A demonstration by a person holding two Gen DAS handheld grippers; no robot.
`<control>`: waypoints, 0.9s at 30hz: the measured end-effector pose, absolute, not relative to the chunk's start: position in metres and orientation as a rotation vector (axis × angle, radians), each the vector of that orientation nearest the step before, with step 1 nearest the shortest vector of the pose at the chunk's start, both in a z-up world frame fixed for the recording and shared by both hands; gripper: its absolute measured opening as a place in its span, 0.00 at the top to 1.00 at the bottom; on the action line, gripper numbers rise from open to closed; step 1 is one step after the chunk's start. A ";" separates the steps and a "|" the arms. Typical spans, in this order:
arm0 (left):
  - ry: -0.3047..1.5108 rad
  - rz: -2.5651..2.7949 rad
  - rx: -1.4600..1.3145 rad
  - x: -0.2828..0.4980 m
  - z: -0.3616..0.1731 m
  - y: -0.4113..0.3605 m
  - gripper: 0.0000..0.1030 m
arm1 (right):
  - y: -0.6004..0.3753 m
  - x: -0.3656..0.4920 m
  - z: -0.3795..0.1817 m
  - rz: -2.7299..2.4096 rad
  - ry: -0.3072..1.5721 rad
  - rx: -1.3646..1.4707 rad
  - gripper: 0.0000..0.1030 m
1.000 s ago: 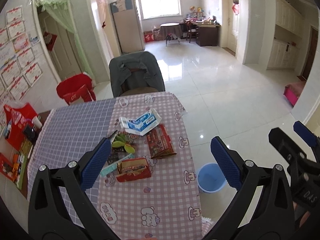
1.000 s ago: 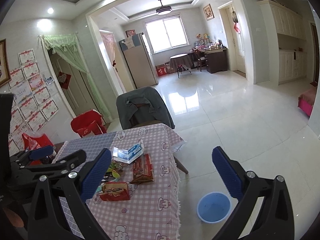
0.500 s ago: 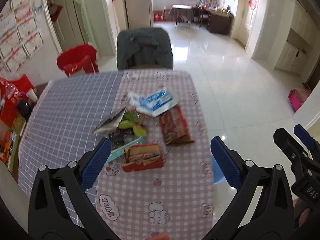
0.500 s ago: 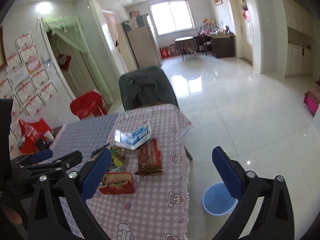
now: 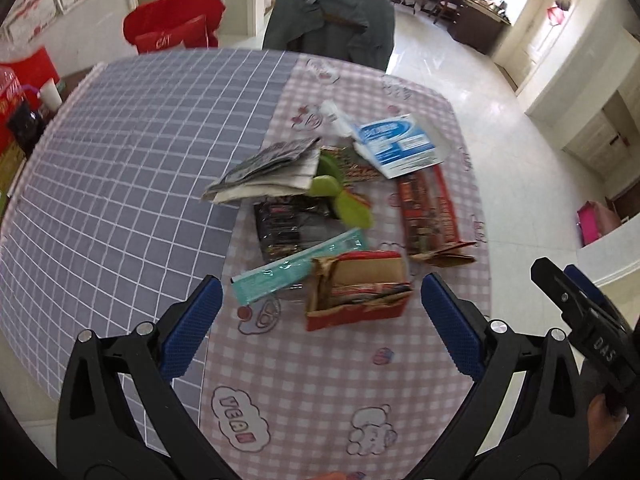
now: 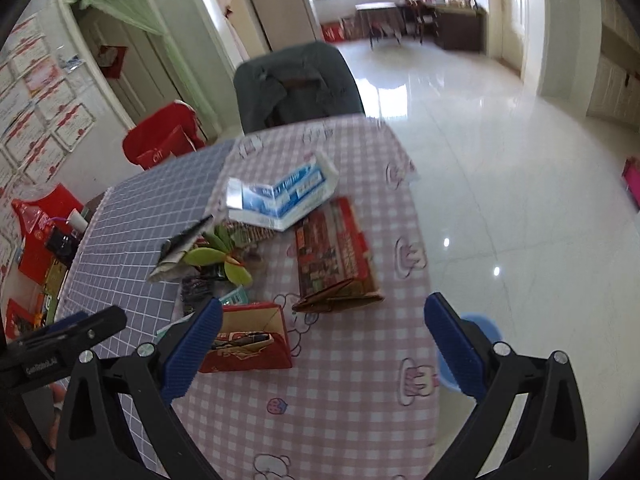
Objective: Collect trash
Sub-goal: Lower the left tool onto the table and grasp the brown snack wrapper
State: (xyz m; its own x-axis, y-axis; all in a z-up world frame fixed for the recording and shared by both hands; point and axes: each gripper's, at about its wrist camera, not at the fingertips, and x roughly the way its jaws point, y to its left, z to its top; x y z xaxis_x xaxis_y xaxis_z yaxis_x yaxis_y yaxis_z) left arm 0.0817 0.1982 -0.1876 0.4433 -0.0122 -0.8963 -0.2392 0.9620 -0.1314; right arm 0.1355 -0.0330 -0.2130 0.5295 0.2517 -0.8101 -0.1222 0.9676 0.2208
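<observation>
Both of your grippers are spread wide and empty. In the left wrist view, the red carton [image 5: 357,292] lies just ahead between the left gripper [image 5: 320,320] fingers, long axis crosswise. In the right wrist view, it sits beside the right gripper [image 6: 320,344] left finger, so your left is better placed.

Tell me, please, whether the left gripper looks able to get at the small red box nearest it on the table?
Probably yes. The left gripper is open with the red box lying between its fingers' line, nothing above it; only the teal wrapper touches its left side.
</observation>
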 end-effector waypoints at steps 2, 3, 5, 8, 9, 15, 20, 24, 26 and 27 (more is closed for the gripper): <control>1.117 0.137 -0.272 0.087 -0.203 0.206 0.06 | -0.030 0.141 -0.223 0.215 1.012 0.150 0.04; 1.127 0.128 -0.279 0.091 -0.211 0.210 0.06 | -0.027 0.143 -0.227 0.212 1.019 0.148 0.04; 1.137 0.117 -0.304 0.094 -0.222 0.216 0.06 | -0.021 0.148 -0.238 0.210 1.039 0.140 0.04; 1.144 0.087 -0.320 0.099 -0.236 0.219 0.09 | -0.014 0.153 -0.251 0.212 1.065 0.137 0.04; 1.145 0.070 -0.315 0.103 -0.241 0.218 0.09 | -0.012 0.154 -0.256 0.213 1.074 0.138 0.04; 1.214 -0.004 -0.360 0.118 -0.276 0.212 0.12 | -0.011 0.158 -0.274 0.199 1.116 0.168 0.04; 1.236 -0.054 -0.358 0.118 -0.294 0.201 0.13 | -0.022 0.154 -0.285 0.177 1.142 0.210 0.04; 1.239 -0.077 -0.314 0.119 -0.308 0.190 0.13 | -0.031 0.149 -0.301 0.146 1.188 0.247 0.04; 1.252 -0.087 -0.288 0.120 -0.314 0.187 0.13 | -0.035 0.147 -0.307 0.136 1.200 0.273 0.04; 1.255 -0.079 -0.272 0.122 -0.319 0.185 0.12 | -0.037 0.147 -0.309 0.133 1.203 0.280 0.04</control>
